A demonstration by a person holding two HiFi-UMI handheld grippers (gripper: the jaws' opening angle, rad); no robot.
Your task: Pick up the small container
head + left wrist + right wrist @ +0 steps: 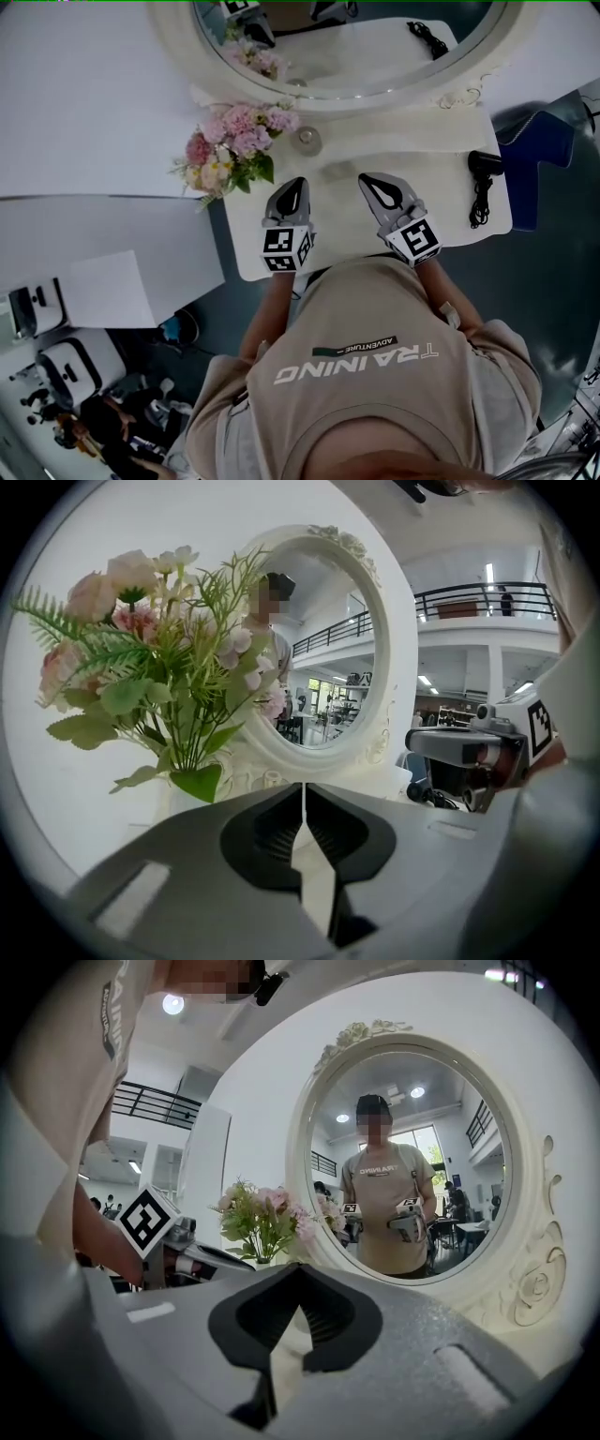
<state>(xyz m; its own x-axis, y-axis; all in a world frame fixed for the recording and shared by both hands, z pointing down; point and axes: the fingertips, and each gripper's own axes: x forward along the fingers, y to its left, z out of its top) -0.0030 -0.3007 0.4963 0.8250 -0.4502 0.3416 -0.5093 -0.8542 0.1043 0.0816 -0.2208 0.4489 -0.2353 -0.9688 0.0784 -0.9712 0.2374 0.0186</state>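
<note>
The small container (307, 141) is a little round jar on the white dressing table (441, 211), just right of the flower bouquet (230, 145) and below the round mirror (356, 89). My left gripper (299, 182) is shut and empty, its tips a short way in front of the jar. Beside it my right gripper (367, 178) hangs over the table, also shut with nothing in it. In the left gripper view the jaws (303, 789) meet, and a small pale jar (272, 778) shows just beyond them. The right gripper view shows closed jaws (298, 1269) facing the mirror (412, 1157).
A black hair dryer (485, 165) with its cord lies at the table's right end. The bouquet (150, 649) stands close on the left. Behind the jar rises the mirror's ornate white frame (398, 667). The table's front edge is against the person's body.
</note>
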